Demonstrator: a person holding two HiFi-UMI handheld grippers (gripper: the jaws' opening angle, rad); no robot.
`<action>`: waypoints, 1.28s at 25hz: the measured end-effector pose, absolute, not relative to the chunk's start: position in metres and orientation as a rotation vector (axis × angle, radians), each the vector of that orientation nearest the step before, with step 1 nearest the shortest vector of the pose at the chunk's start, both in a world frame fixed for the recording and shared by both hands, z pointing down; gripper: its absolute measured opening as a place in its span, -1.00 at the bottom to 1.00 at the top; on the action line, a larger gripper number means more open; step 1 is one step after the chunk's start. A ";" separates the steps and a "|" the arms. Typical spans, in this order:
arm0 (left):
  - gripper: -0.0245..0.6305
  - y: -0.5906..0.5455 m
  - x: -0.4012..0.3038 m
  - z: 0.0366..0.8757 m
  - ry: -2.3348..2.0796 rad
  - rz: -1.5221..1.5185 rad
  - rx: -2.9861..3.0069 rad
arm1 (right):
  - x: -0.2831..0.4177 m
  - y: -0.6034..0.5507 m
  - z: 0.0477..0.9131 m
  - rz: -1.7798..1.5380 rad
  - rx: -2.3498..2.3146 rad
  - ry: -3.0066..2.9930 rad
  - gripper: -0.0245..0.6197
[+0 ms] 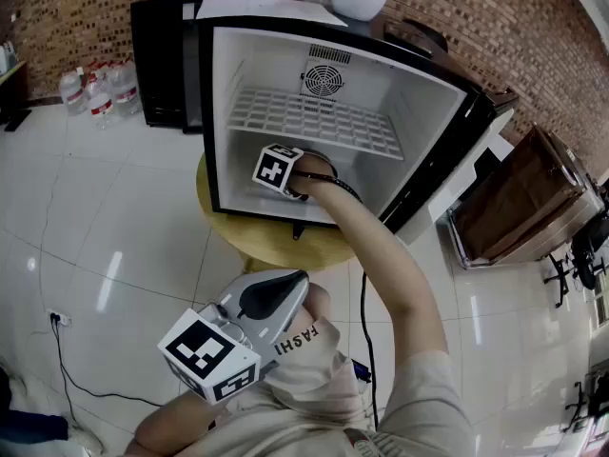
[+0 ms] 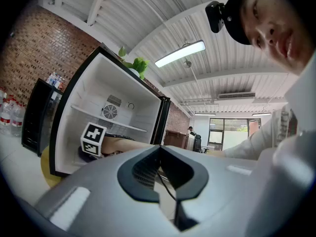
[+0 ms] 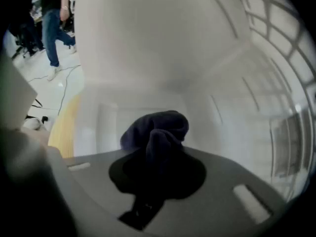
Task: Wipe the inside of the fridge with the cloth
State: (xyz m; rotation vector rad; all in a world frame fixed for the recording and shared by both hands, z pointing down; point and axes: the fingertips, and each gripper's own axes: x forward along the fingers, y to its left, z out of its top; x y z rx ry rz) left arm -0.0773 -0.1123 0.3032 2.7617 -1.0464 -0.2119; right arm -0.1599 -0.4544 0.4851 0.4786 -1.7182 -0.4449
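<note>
1. Currently the right hand-held gripper [image 3: 157, 169] is inside the fridge [image 1: 220, 112], jaws clamped on the dark cloth [image 3: 157, 127]. The cloth bunches out ahead of the jaws, low in the compartment, under the wire shelf [image 1: 314, 117].
2. Whether the cloth touches the liner can't be told; the right gripper view is blurred.
3. Left hand-held gripper [image 2: 159, 179] is closed on nothing, held level near the person's chest, well apart from the fridge.
4. Step in hand, as a judgement: wiping the lower compartment. The cloth wad should lead, not the jaw tips, so only fabric meets the plastic.
5. Overlapping passes from the back wall to the door edge, then side walls and corners. The shelf and the area round the fan grille [image 1: 324, 79] also need covering.
6. The wad is tight, so the contact patch is probably small and needs more passes.
7. Surface: smooth white liner, no visible spill.
8. The fridge sits on a round yellow bench [image 1: 266, 241]; hard pushes might shift it.
9. Room: glossy white tile floor [image 1: 114, 227], brick wall [image 1: 86, 17], water bottles [image 1: 95, 89] beside a black cabinet [image 1: 157, 65].
</note>
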 end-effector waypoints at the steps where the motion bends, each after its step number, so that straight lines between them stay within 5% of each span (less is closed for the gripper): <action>1: -0.93 -0.112 -0.078 0.303 -1.047 -0.212 2.765 | -0.133 -0.459 0.486 -0.418 0.521 -1.659 -0.78; 9: -0.93 -0.111 -0.078 0.298 -1.051 -0.218 2.779 | 0.019 -0.450 0.494 -0.330 0.603 -1.105 -0.78; 18: -0.93 -0.110 -0.078 0.298 -1.039 -0.212 2.773 | -0.219 -0.365 0.462 -0.525 0.424 -1.870 -0.77; 22: -0.93 -0.110 -0.082 0.296 -1.057 -0.229 2.772 | -0.242 -0.358 0.490 -0.522 0.424 -1.853 -0.77; 32: -0.93 -0.111 -0.093 0.296 -1.087 -0.236 2.763 | -0.019 -0.413 0.493 -0.285 0.882 -1.458 -0.78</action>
